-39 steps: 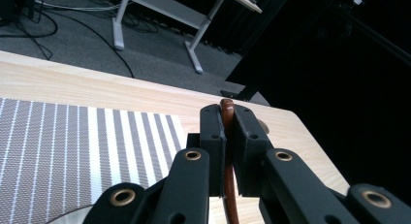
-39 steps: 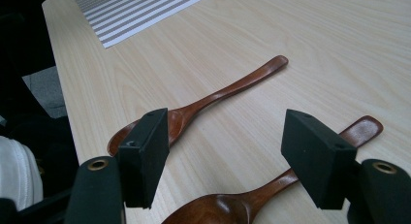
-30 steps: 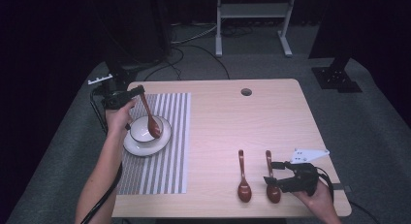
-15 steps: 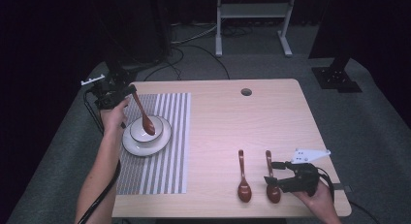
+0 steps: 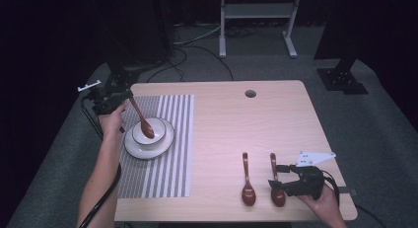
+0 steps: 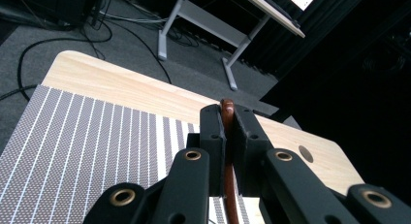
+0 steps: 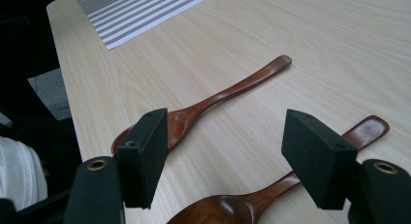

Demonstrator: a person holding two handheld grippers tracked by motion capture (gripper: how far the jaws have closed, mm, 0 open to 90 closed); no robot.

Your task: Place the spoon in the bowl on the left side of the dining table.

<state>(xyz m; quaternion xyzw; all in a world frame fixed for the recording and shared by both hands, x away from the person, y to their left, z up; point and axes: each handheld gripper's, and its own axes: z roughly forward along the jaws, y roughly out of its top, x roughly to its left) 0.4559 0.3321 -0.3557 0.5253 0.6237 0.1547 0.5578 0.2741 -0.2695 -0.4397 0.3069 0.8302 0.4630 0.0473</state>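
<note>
Spoons, three dark brown wooden ones, w/ a white bowl [image 5: 153,132] on a white plate [image 5: 133,148], all on a light wood table [image 5: 256,124].

Left gripper [image 5: 118,99] is at the far left of the table, over the far edge of the striped placemat [image 5: 172,154]. Its jaws are pressed together on the handle of the held spoon [image 5: 142,122]; in the left gripper view the handle tip [image 6: 227,107] pokes up between the two black pads. Spoon slants down to the right w/ its head over the bowl's inside; can't tell if it touches the bowl. Bowl sits centred on the plate, plate on the placemat's left half, approx mid-length.

Right gripper [image 5: 278,176] is at the near right of the table, jaws spread wide. Two more spoons lie flat there, roughly parallel, heads toward the person, just apart from each other: the left loose spoon [image 5: 248,181] and the right loose spoon [image 5: 276,181]. In the right gripper view, the right loose spoon's head [image 7: 223,207] lies between the spread pads, w/ the pads not touching it, and the left loose spoon [image 7: 213,100] lies just outside one pad. A grey three-cornered plate [image 5: 313,158] tops this gripper.

Table has a small round hole [image 5: 250,94] nr its far edge. Floor is grey carpet w/ cables and a metal stand [image 5: 256,20] beyond.
</note>
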